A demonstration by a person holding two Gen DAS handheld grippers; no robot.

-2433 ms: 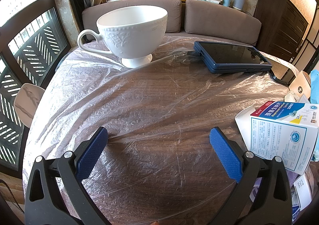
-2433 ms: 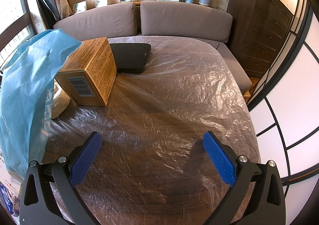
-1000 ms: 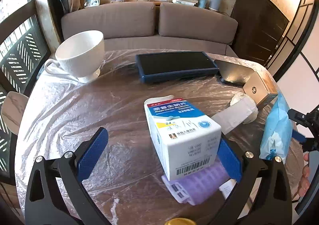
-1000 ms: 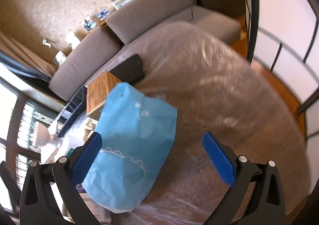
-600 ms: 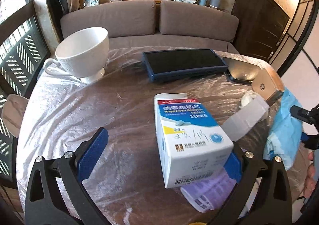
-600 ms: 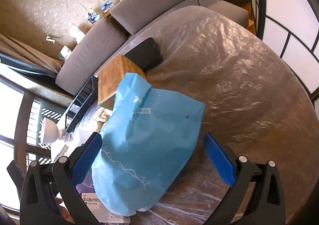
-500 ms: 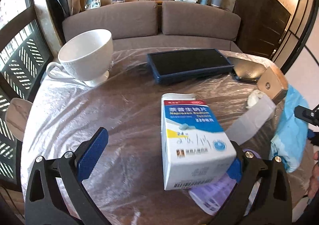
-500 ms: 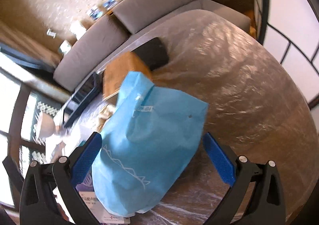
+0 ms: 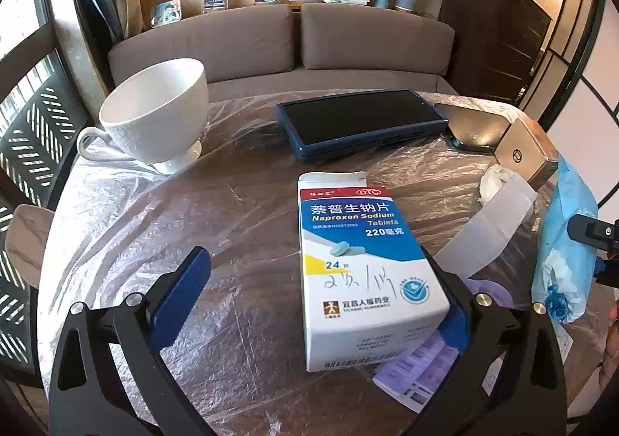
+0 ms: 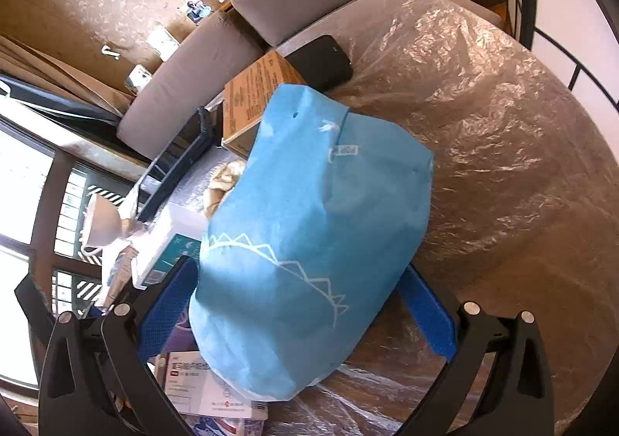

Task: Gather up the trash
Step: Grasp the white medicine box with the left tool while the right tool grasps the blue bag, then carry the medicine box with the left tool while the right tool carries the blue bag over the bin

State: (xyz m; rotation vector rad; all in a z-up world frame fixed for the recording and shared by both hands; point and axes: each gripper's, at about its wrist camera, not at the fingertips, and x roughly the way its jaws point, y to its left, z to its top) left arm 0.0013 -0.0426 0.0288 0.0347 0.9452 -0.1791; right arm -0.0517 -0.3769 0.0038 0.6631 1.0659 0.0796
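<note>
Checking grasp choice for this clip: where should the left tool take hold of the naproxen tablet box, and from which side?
Across the long side faces near the closed near end of the naproxen tablet box, coming from the near end along its length. It lies flat, lengthwise toward the left tool, and its torn-open far flap looks flimsy.

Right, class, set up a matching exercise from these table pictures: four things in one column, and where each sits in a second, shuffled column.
Things:
1. white footed teacup
2. white and blue Naproxen tablet box
3. dark blue tablet case
4. light blue fabric bag

Places:
A. between the right gripper's fingers
B. far left of the table
C. touching the left gripper's right finger
D. far middle, lying flat

Pairs: 1-B, 2-C, 3-D, 4-A
</note>
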